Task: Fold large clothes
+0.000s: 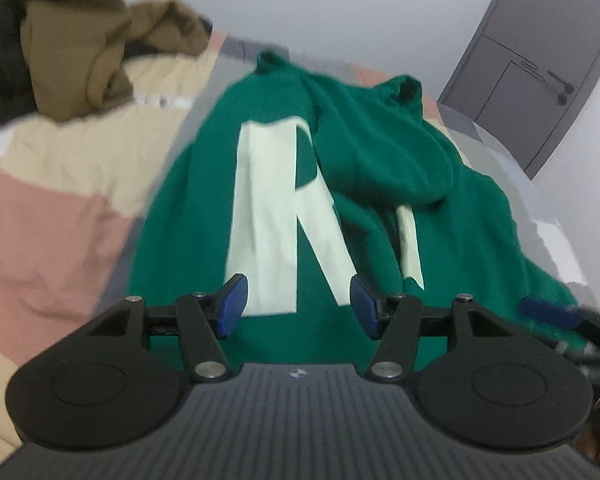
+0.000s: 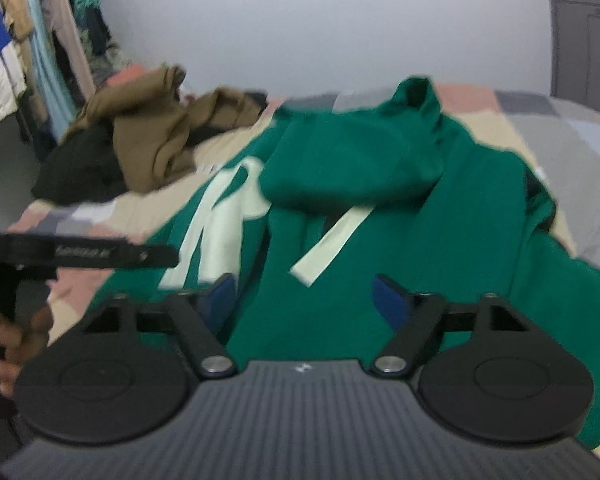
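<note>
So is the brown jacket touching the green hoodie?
Apart. The right wrist view shows bedspread between the brown jacket and the green hoodie.

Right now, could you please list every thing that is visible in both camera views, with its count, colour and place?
green garment: one, green with pale lettering, spread on the bed, partly folded over itself
bed cover: one, patchwork of pink, beige and grey, under the garments
brown garment: one, brown, crumpled at the far left of the bed
black garment: one, black, beside the brown one
hanging clothes: several, mixed colours, far left on a rack
door: one, grey, far right
wall: white, behind the bed
left gripper: black with blue pads, open, above the green garment
right gripper: same, open, nothing between its pads
hand: one, at left edge
</note>
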Action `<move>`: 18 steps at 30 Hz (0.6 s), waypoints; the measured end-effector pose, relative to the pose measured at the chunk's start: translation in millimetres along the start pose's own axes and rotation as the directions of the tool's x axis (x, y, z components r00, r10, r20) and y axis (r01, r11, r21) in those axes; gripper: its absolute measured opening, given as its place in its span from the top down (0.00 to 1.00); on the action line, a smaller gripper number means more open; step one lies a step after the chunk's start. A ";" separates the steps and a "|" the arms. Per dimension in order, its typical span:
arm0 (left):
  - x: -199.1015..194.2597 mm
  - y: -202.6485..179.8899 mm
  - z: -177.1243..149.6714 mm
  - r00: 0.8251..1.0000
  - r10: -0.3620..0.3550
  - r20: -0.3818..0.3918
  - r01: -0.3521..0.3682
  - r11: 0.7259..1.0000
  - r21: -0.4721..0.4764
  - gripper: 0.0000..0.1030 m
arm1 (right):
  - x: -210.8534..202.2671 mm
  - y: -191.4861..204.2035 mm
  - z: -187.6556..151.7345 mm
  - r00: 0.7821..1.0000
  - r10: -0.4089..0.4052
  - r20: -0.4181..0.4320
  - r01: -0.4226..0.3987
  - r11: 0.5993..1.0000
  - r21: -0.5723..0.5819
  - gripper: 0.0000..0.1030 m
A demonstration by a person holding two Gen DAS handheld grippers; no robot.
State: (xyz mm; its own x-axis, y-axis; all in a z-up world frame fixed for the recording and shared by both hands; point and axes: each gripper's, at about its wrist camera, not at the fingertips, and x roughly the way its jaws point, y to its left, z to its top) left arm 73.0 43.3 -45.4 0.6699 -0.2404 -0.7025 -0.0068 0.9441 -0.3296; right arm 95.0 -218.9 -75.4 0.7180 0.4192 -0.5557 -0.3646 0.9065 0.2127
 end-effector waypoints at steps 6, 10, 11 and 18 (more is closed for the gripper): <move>20.4 -0.8 -3.2 0.994 -0.089 -0.062 0.088 0.996 -0.030 0.39 | 28.1 17.3 -22.9 0.994 -0.002 -0.107 -0.009 0.994 -0.106 0.19; 35.6 -8.5 -7.0 0.992 -0.079 -0.098 0.080 0.997 0.008 0.39 | 44.4 31.3 -37.3 0.982 0.014 -0.190 -0.049 0.982 -0.184 0.18; 40.5 -10.1 -8.2 0.991 -0.073 -0.110 0.075 0.997 0.017 0.39 | 47.1 37.0 -41.7 0.980 0.002 -0.197 -0.047 0.973 -0.224 0.18; 61.4 -15.9 -13.5 0.989 -0.013 -0.147 0.022 0.998 0.059 0.40 | 54.7 45.7 -51.3 0.976 -0.060 -0.211 -0.013 0.944 -0.329 0.31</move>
State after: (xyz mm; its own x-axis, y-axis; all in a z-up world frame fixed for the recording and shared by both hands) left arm 104.1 10.5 -91.8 0.5539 -0.2830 -0.7830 0.0517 0.9503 -0.3070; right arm 87.1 -157.1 -137.3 0.5972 0.3442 -0.7245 -0.5485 0.8343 -0.0558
